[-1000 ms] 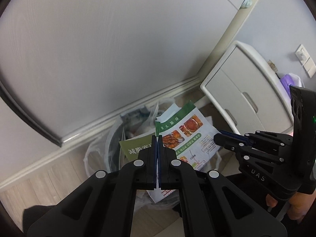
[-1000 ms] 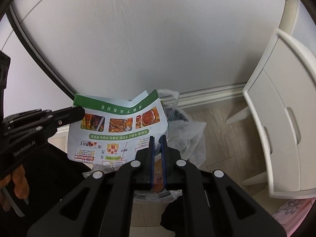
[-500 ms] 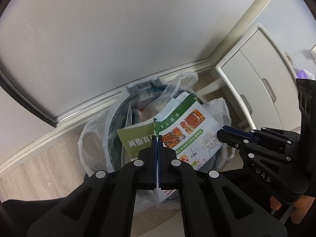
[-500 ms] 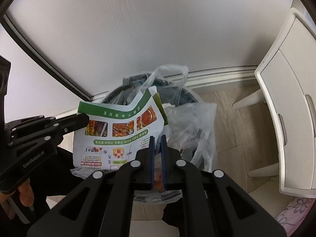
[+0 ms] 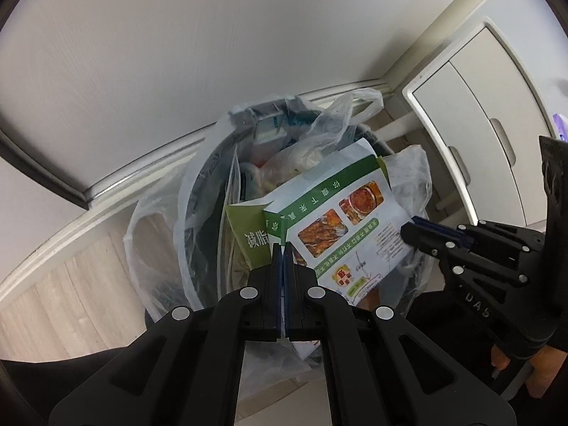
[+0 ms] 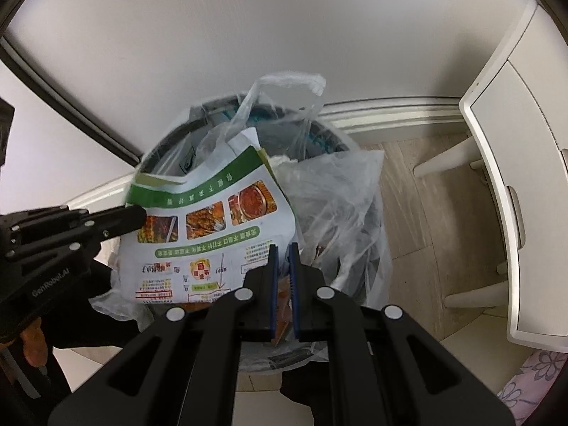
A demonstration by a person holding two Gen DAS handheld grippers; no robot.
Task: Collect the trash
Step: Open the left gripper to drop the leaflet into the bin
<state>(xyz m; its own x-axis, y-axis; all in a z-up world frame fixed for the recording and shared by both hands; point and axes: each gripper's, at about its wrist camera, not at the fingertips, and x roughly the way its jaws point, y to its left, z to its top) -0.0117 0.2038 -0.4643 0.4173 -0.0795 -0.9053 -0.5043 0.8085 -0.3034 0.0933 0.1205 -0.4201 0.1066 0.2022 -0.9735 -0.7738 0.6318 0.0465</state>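
Both claws are on the same sheet here. The left claw is pinched fully together on one edge of the printed flyer, its blue pads meeting with the paper caught between them. The right claw is clamped on the opposite edge of the flyer, jaws nearly together with only a narrow slit showing, the paper's lower corner running in between the pads.

From the left wrist view the right claw shows at the right, its tips pressed onto the flyer's far edge. From the right wrist view the left claw comes in from the left, its tip on the green-banded corner.

The flyer is stretched between the two, green strip along the top, three food photos beneath, small print lower down. It hangs right over the mouth of the trash bin, a dark round bin lined with a clear plastic bag. The bag's loose handles stand up behind the flyer, and more rubbish shows inside. A green paper with white characters sits just behind the flyer's left edge.

The bin stands on a wood-look floor against a white wall and its skirting board. A white cabinet on legs stands to the right. A person's fingers show under the left claw's handle.
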